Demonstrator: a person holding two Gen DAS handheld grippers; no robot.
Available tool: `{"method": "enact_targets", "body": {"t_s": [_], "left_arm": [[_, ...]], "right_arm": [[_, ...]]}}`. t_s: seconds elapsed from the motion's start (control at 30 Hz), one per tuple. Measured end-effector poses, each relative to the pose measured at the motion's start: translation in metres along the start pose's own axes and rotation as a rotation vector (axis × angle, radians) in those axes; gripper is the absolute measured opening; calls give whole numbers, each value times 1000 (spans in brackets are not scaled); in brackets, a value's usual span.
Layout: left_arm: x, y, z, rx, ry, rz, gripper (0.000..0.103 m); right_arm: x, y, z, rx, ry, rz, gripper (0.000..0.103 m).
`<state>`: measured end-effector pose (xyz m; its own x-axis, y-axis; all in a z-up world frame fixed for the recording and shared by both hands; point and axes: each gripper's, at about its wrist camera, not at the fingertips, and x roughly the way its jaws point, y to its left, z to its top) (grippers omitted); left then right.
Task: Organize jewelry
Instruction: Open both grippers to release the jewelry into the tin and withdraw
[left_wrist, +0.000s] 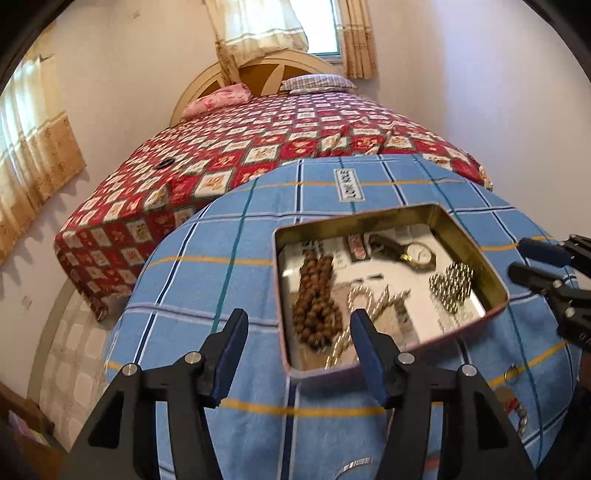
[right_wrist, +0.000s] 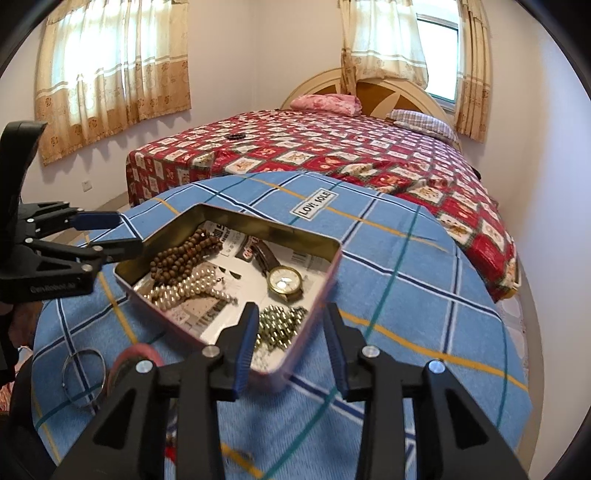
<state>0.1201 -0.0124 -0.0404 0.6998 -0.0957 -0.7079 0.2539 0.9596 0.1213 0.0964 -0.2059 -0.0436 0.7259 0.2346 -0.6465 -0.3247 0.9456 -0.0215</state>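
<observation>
Pearls (right_wrist: 192, 286), beads (right_wrist: 181, 254) and watch (right_wrist: 284, 282) lie in the tin (right_wrist: 325, 258); both the left gripper (left_wrist: 299, 354) and right gripper (right_wrist: 291, 343) gape empty. Bangles (right_wrist: 83, 373), seemingly outside, could snag and tip it.

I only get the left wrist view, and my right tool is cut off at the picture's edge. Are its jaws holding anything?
Observer: No. The right gripper has its jaws open with nothing gripped, and it points at the near corner of the tin.
Operator: Is any jewelry lying outside the tin on that side?
Observer: Yes. A silver bangle lies flat on the blue cloth, left of the tin.
Operator: Only that one?
Observer: No. A pink ring lies right beside the bangle, partly hidden behind the gripper's finger.
</observation>
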Motion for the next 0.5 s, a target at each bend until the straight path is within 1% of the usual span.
{"method": "enact_targets", "body": {"t_s": [0.13,0.33,0.5], "left_arm": [[-9,0,-19,-4,18,0,58],[-16,-8,-52,16,59,0,58],[-18,-15,-64,12,76,-14,58]], "right_arm": [[-12,-4,-12,7,6,-12,40],[-18,-4,-35,-3,57,-24,42],[-15,3,-50,-9,93,-8,42]]}}
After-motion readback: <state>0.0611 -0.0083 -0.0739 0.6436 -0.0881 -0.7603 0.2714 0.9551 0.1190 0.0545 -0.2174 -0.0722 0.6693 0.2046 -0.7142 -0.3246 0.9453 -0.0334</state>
